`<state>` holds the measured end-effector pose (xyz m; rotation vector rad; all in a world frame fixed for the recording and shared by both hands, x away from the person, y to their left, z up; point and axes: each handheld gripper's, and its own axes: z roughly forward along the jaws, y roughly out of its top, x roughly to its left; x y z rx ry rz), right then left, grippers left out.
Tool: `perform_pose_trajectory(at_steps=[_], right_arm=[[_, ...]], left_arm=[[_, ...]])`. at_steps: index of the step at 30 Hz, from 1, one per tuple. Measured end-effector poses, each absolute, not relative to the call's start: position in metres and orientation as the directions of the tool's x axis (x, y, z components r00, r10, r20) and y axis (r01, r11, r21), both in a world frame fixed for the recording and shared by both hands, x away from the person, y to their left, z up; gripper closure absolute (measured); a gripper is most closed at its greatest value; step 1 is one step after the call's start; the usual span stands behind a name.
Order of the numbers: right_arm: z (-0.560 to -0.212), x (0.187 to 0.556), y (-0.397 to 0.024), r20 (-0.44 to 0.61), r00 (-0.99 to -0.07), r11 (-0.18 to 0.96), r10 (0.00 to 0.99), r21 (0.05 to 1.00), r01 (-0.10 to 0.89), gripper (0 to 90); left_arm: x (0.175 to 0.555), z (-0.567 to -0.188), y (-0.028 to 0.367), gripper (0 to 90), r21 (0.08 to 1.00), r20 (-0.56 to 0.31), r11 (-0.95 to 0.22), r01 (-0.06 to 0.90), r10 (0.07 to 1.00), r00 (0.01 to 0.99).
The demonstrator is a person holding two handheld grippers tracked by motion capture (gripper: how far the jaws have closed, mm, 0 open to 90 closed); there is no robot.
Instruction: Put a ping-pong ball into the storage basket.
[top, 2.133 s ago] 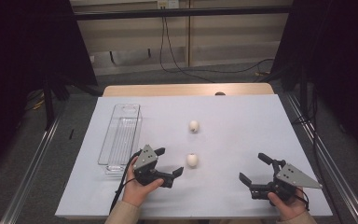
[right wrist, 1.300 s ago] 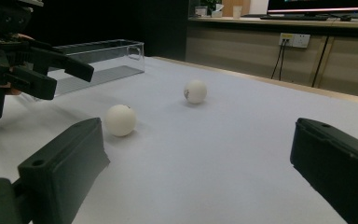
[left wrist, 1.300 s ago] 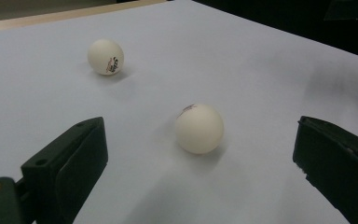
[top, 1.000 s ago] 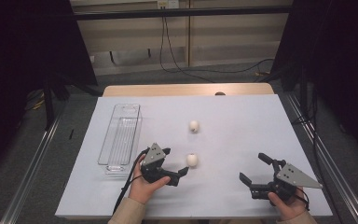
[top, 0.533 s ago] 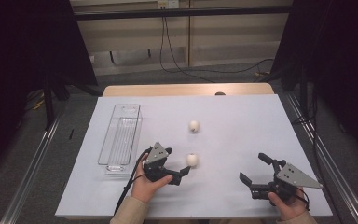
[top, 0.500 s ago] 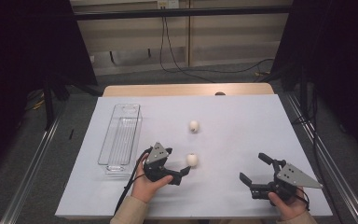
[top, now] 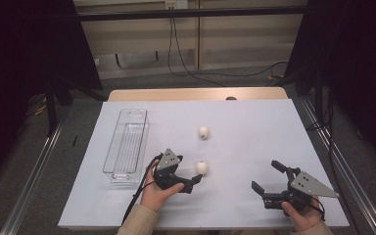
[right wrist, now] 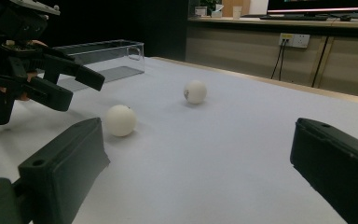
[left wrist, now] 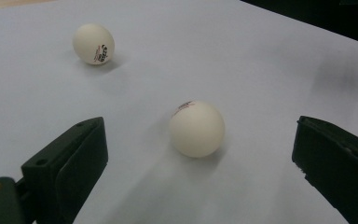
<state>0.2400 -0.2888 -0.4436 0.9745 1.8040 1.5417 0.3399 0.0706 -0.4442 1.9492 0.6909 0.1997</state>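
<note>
High view: left hand-held gripper, jaws apart, lies low on the white worktop with the near ball just beyond its tips at 1 o'clock. The far ball rests at 12 o'clock from the near one, apart from it. An empty clear tray lies at 10 o'clock from this gripper. Right hand-held gripper, jaws spread and holding nothing, sits well apart at 3 o'clock.

Left gripper view: near ball lies between the two open jaws, touching neither; far ball sits at 11 o'clock.

Right gripper view: both balls rest on the worktop, the tray behind, the left hand-held gripper at 10 o'clock.

Judged progress: nothing is grasped or placed yet; closing on the near ball and carrying both balls, presumably to the tray, remain.
</note>
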Motion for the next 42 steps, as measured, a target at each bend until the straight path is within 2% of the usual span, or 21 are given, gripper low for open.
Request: perform_pose_trajectory(at_steps=[42], right_arm=[[-0.444,0.24,-0.29,0.041,-0.571,0.066,0.82,0.984,0.165,2.4]], left_arm=[[0.348,-0.446,0.053,4.0,0.832,-0.171,-0.371,0.412,0.534,0.828]])
